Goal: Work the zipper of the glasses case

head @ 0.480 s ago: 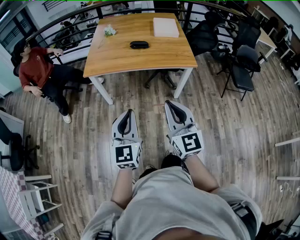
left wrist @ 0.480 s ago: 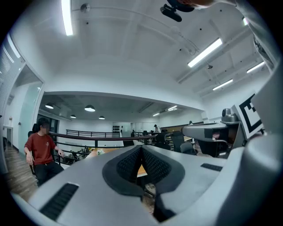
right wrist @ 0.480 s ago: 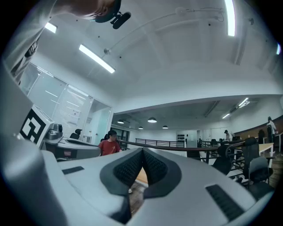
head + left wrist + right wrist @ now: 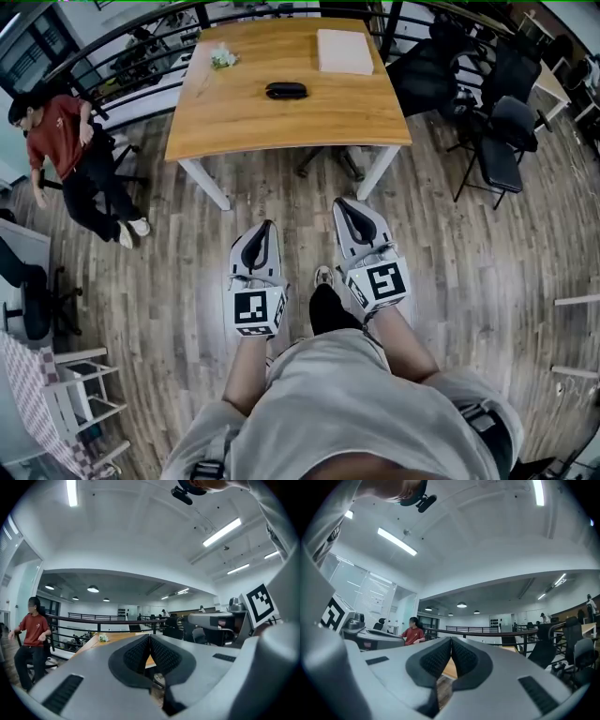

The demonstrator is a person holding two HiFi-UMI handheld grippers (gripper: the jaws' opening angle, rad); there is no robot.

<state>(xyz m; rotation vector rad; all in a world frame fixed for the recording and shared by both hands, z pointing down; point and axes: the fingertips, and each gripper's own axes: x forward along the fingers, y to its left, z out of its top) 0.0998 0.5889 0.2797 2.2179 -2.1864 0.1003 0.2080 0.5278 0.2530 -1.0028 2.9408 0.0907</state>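
wooden planks of the floor (image 4: pixel 469 253) are seen beneath two hand-held grippers, which are carried level and side by side in front of the wearer's grey shirt (image 4: pixel 347 403). the left gripper (image 4: pixel 265 228) is shown with its jaws pressed together and nothing caught between them. this is borne out in the left gripper view, where the dark ribbed pads (image 4: pixel 138 656) are met along one seam. the right gripper (image 4: pixel 343 203) is likewise closed and empty, its pads (image 4: pixel 464 657) touching in the right gripper view. a cube with a square marker is carried at the rear of each tool, the left marker cube (image 4: pixel 256 312) and the right marker cube (image 4: pixel 379 284). a shoe (image 4: pixel 323 276) is glimpsed between the two grippers.

the glasses case (image 4: pixel 286 91), a small dark oval, is seen lying on the light wooden table (image 4: pixel 309 122), near the middle of the tabletop. it is well apart from both grippers and ahead of them. whether its zipper is open or closed cannot be made out. a pale flat box (image 4: pixel 345 51) is laid at the far right part of the table and a small bunch of flowers (image 4: pixel 222 59) at the far left. a seated person in a red shirt (image 4: pixel 61 136) is pictured to the left of the table, beside a dark railing (image 4: pixel 141 33). black chairs (image 4: pixel 511 131) are grouped to the right.
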